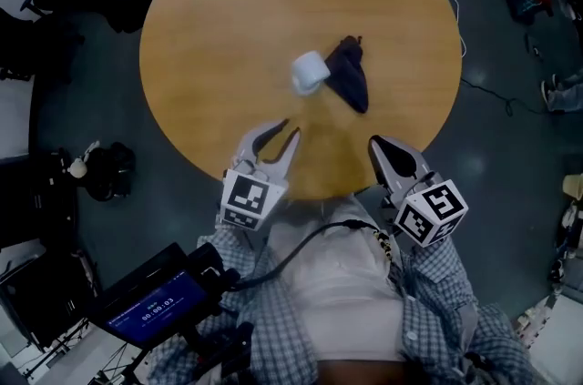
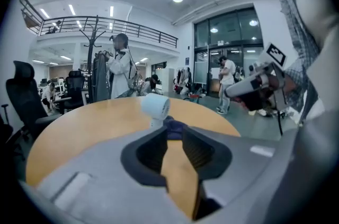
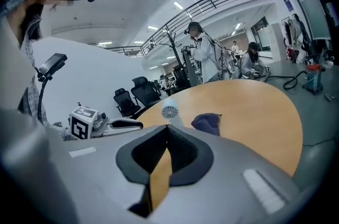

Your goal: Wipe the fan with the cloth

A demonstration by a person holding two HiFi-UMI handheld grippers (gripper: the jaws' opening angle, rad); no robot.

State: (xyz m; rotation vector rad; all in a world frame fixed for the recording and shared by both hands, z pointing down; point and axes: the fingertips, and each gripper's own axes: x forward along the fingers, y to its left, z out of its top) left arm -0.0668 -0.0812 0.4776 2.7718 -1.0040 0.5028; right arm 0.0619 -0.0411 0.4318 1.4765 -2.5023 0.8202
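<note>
Fan (image 1: 310, 72) wipe not begun. Nearest us, both grippers hover over the near edge of the surface (image 1: 228, 28), pointing away from the body, arms bent in close. Left gripper (image 1: 291, 127) has its jaws slightly parted with nothing between them. Right gripper (image 1: 374, 142) has its jaws pressed together, empty. Further out, mid-surface, the cloth (image 1: 349, 74) lies crumpled just right of the fan, maybe touching it. We judge the step is fetching the cloth: open the right gripper wide, drop onto the bunched middle and pinch a thick fold. Keep the left free to steady the fan, which probably tips easily.
</note>
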